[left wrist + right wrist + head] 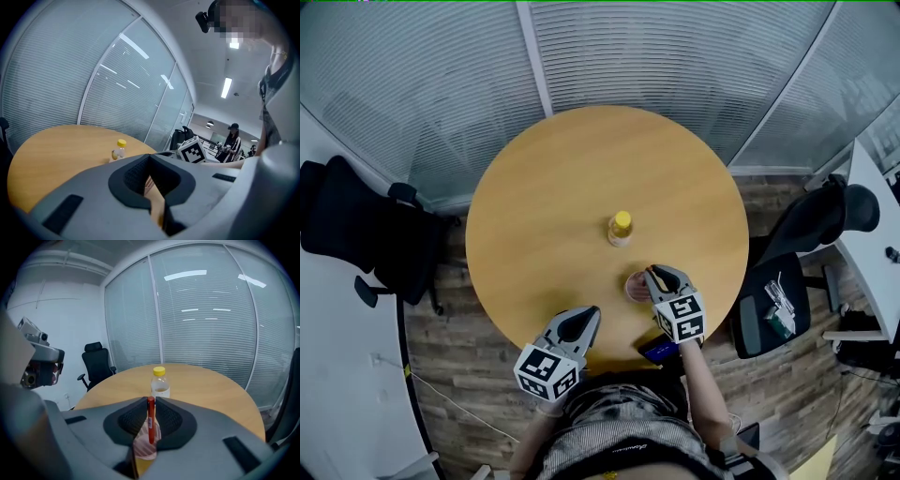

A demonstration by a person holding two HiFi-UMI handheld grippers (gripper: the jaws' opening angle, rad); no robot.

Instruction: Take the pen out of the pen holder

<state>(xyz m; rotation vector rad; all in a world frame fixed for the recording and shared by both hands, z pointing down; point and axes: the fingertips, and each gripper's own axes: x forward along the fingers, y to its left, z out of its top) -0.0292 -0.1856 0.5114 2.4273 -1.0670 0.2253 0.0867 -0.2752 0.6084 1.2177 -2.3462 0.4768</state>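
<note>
The red pen point(150, 420) was seen upright between the fingers point(131, 420) of the right gripper point(654, 275). They were clamped on its upper part, with the cap end level with the fingertips. Its lower end was seen against the pink striped pen holder point(143, 448), which stood on the round bench point(553, 206) just under that gripper. Whether the tip had cleared the rim could not be told.

The left gripper point(584, 319) was held low near the bench's front edge, apart from the holder. Its fingers point(133, 176) were drawn together at the tips on nothing. A yellow-capped bottle point(621, 228) stood just beyond the holder.

The extraction was judged to be under way but not finished. Several risks were noted:

- **Holder tipping or dragging:** the holder looked light and was not steadied by anything. If the pen were drawn out at a slant, its tip could catch the rim and tip the holder or drag it along.
- **Pen slipping:** the pen was pinched on a smooth, narrow barrel. It could pivot between the pads or slide down if it were jolted or the grip were eased.
- **Bottle being struck:** a forward swing of the right gripper could bring it against the bottle, so a straight upward pull was judged safest.
</note>
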